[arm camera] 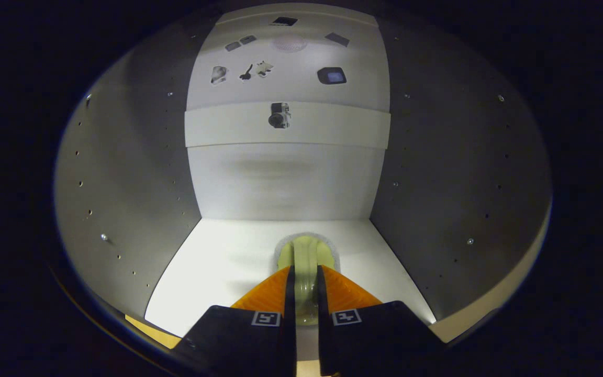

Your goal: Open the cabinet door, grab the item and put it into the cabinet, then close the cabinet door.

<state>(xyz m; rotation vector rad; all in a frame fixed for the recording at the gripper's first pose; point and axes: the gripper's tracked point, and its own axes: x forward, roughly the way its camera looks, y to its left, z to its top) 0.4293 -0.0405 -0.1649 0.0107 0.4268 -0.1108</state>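
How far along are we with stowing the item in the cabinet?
Door looks open: the view is inside the white cabinet. In hand: the gripper is shut on the pale yellow-green translucent item, low over the cabinet floor; whether it touches is unclear. Left: release, back out, close the door.

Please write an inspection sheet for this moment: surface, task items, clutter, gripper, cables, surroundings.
Surface: white cabinet floor, bare apart from the item.
Job's things: pale yellow-green item held between the fingers, its far end over the cabinet floor; whether it rests on the floor cannot be told.
Clutter: nothing seen.
Gripper: gripper closed on the item, both fingers pressing its sides.
Cables: nothing seen.
Surroundings: grey side walls with peg holes; white back panel; small pictures on the upper panels.
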